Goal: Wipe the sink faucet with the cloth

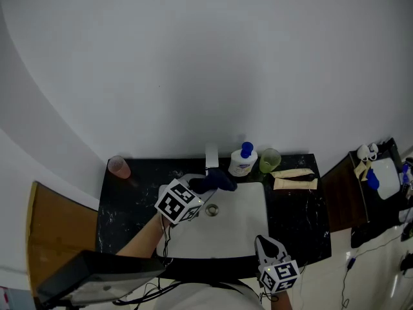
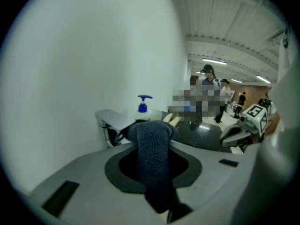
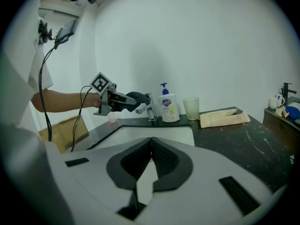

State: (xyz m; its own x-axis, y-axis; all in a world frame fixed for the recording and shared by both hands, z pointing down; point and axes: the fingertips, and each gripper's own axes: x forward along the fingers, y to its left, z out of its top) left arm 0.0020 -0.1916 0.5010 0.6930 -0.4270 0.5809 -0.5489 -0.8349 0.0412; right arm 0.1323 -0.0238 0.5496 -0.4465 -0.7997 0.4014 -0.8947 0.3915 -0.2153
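Jaws of the left gripper point(image 1: 204, 186) are half hidden in the head view by the dark cloth point(image 1: 218, 181) at the faucet point(image 1: 211, 156). Left gripper view: they clamp the cloth, which covers part of the faucet. Right gripper view: the right gripper point(image 3: 149, 158) has its jaws closed, empty, well apart from the cloth.

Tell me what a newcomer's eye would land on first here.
The left tongs grip a dark blue cloth at the faucet, at the back of the white sink. The right tongs hang shut and empty over the sink's near edge; a soap bottle and a green cup stand just right of the faucet.
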